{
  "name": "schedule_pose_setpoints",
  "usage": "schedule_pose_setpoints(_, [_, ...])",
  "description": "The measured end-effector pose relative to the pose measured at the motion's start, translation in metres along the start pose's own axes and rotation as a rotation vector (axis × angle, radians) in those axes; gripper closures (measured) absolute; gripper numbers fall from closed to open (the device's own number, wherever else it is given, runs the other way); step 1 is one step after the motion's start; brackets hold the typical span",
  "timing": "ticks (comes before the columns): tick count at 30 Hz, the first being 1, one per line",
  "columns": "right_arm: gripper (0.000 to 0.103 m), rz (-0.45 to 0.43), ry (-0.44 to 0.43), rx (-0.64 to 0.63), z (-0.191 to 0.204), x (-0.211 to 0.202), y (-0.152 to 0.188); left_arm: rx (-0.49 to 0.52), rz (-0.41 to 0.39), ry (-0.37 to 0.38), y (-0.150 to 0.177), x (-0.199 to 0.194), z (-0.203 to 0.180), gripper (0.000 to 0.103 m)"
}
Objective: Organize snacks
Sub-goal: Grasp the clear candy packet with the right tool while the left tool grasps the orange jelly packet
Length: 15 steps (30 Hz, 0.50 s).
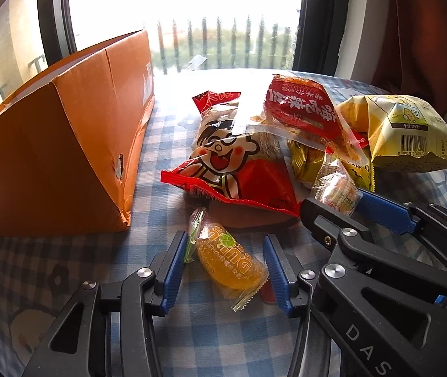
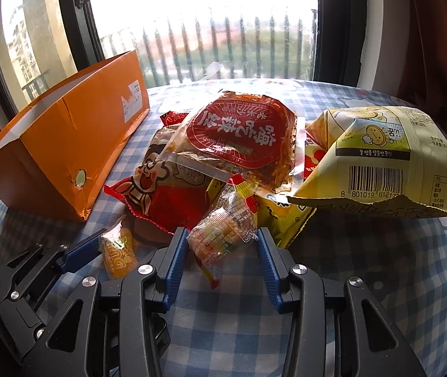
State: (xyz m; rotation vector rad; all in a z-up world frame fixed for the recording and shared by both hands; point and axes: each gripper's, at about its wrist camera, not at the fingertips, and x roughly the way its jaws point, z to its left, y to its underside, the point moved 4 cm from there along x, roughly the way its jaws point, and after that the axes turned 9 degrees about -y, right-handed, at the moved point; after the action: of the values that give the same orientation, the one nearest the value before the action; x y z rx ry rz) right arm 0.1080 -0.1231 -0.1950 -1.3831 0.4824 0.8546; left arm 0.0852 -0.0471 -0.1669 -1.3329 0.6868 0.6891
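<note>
While both tools rest low over the checked tablecloth (image 1: 166,144), each brackets one small sweet without yet pinching it. Left gripper (image 1: 223,270): jaws spread wide, the blue pads standing either side of the orange jelly candy (image 1: 229,260), which lies flat on the cloth with a gap visible at each pad, so nothing is held. Right gripper (image 2: 223,251): jaws likewise open, framing the clear-wrapped sweet (image 2: 223,235), whose far end leans against the snack heap; contact with the pads cannot be confirmed, though the left pad appears just beside the wrapper. In the left wrist view the right gripper crosses in from the right, its tips around the same sweet, which shows how near the two tools work.

Beyond the tips lies the heap: a red cartoon-face bag (image 1: 223,163) at the bottom, a clear pouch with a red label (image 2: 239,138) lying across it, and a yellow bag (image 2: 380,157) propped to the right. Small loose pieces sit at the near edge of the heap, probably why they are addressed first. An orange cardboard box (image 1: 66,144) stands open-topped at the left, near the window (image 2: 192,15); it is the likely destination, so the sorting appears barely begun.
</note>
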Motion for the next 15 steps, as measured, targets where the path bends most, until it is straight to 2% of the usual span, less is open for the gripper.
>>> schedule_pose_setpoints(15, [0.056,-0.045,-0.027,-0.043,0.012,-0.028,0.005,-0.019,-0.071,-0.025,0.003,-0.034,0.004,0.054])
